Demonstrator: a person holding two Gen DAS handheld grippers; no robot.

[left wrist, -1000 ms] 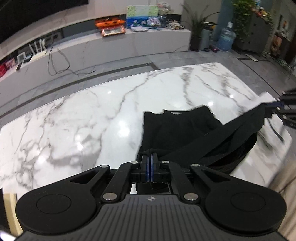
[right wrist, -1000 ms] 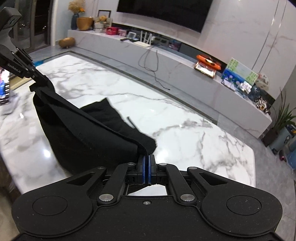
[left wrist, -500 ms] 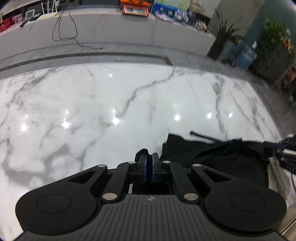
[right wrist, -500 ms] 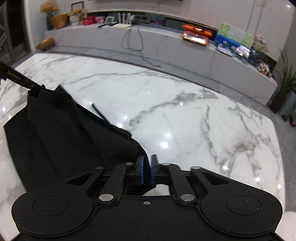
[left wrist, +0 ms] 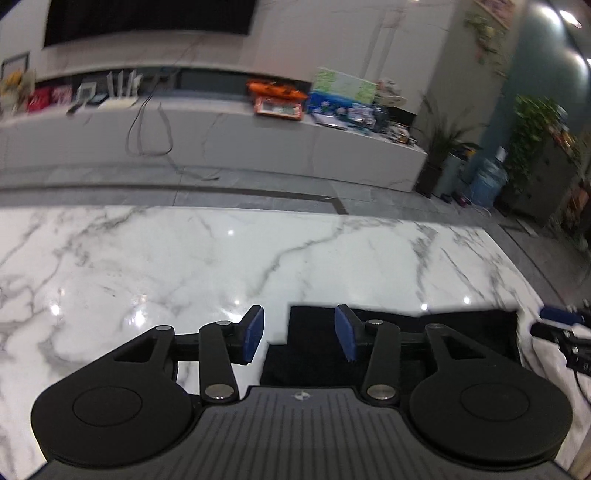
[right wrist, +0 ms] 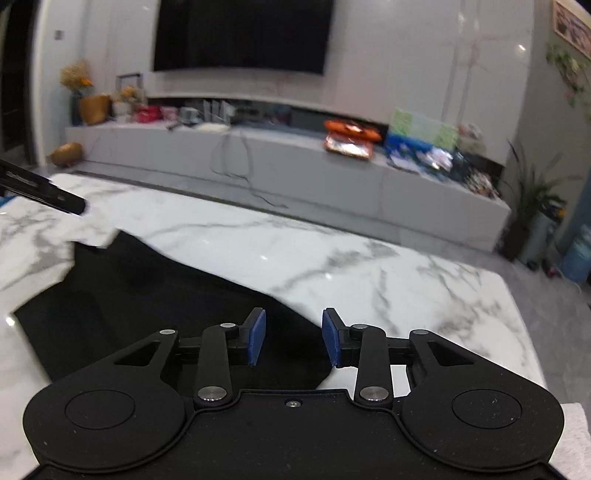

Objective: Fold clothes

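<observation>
A: What's the surface and room like?
B: A glossy white marble bench; behind it, upper frame, a long low cabinet under a dark TV, a plant at upper right.
A: And the clothes?
B: The black garment lies flat at lower left of the right view.
A: Changes?
B: Half a second ago both tongs pinched it; now the left tongs and right tongs gape, holding nothing.
</observation>
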